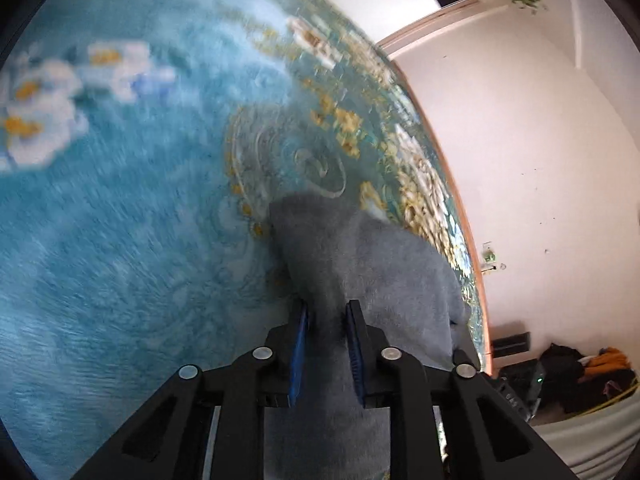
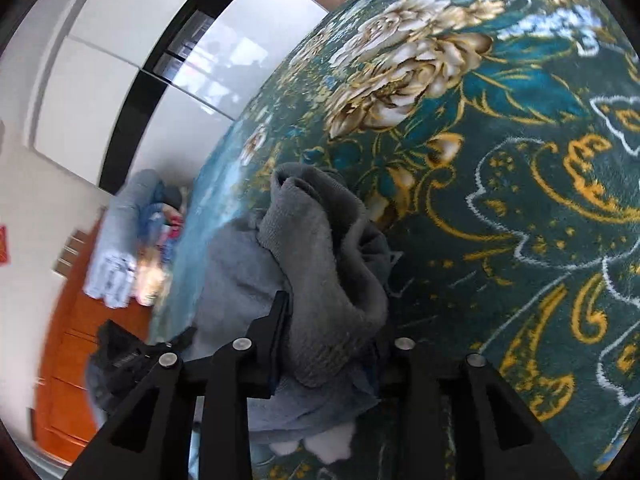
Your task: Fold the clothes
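Observation:
A grey fleece garment (image 1: 368, 256) hangs over a teal floral blanket (image 1: 120, 220). My left gripper (image 1: 326, 312) is shut on a bunch of the grey garment, which runs between its blue pads (image 1: 354, 344) and forward over the blanket. In the right wrist view the same grey garment (image 2: 320, 248) is bunched and crumpled between the fingers. My right gripper (image 2: 332, 320) is shut on it; its right finger is hidden by the cloth. The blanket (image 2: 500, 200) with gold and white flowers lies under it.
A white wall (image 1: 540, 160) and a pile of dark things (image 1: 568, 372) on the floor are to the right in the left wrist view. In the right wrist view a person in blue (image 2: 132, 232), an orange wooden cabinet (image 2: 72, 360) and a window (image 2: 216, 56) are at left.

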`<state>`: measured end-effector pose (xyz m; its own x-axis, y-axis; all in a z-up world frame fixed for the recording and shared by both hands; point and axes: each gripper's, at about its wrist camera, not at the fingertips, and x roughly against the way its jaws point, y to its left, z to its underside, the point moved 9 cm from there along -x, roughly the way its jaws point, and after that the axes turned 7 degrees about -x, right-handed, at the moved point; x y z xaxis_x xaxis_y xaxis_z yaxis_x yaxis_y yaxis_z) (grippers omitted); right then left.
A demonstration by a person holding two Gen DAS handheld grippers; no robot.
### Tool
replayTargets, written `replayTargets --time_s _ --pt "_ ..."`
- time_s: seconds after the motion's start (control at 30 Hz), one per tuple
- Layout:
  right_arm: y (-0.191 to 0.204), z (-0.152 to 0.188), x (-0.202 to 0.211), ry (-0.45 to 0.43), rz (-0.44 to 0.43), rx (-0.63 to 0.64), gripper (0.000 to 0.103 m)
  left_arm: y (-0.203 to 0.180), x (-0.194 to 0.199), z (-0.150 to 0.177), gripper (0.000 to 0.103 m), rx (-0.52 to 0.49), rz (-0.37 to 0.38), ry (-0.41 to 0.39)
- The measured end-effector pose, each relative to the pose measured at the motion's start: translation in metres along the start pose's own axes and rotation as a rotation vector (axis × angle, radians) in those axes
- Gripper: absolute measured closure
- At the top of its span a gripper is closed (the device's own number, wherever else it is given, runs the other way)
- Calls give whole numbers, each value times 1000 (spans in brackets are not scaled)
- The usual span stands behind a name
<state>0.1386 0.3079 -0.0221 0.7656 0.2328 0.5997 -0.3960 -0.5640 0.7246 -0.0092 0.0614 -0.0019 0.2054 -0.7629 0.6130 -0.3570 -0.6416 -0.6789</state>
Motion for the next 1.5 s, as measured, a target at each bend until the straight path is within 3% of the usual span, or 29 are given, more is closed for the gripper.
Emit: replayTargets --time_s 0.03,0.2,0.33,0.43,0.53,0.63,0.73,0.83,1.0,1.1,1.2,1.37,1.5 --pt "5 2 1 -3 12 34 65 -7 11 -3 79 -26 -9 -24" --pt "33 9 9 -20 75 203 65 -45 46 -3 50 -202 -81 -123" --pt "55 14 15 -33 125 338 65 -77 26 32 49 -352 -116 -69" --pt "58 13 16 -49 175 396 65 -70 3 58 49 -422 -175 -12" --pt "26 0 10 -81 262 331 65 -47 -19 69 49 -401 -216 34" --pt "-6 -5 -14 -6 289 236 67 -41 -25 66 49 -355 -199 32" --pt "-4 -6 -12 -17 305 265 67 -38 -24 65 49 -324 -191 22" --pt "10 -1 7 -41 299 312 67 -49 0 75 49 -363 -224 -25" --pt "9 36 47 -92 253 314 60 -54 28 122 38 -354 -260 -98" --pt "-11 64 47 -79 291 300 59 -43 17 164 38 -289 -266 -31" --pt "-31 85 45 -70 340 298 59 -47 10 170 38 -298 -315 -36" --pt "-29 90 48 -102 378 340 58 -55 -3 173 34 -314 -402 -59" --pt "-29 98 44 -141 347 379 41 -57 -7 186 31 -382 -493 -118"
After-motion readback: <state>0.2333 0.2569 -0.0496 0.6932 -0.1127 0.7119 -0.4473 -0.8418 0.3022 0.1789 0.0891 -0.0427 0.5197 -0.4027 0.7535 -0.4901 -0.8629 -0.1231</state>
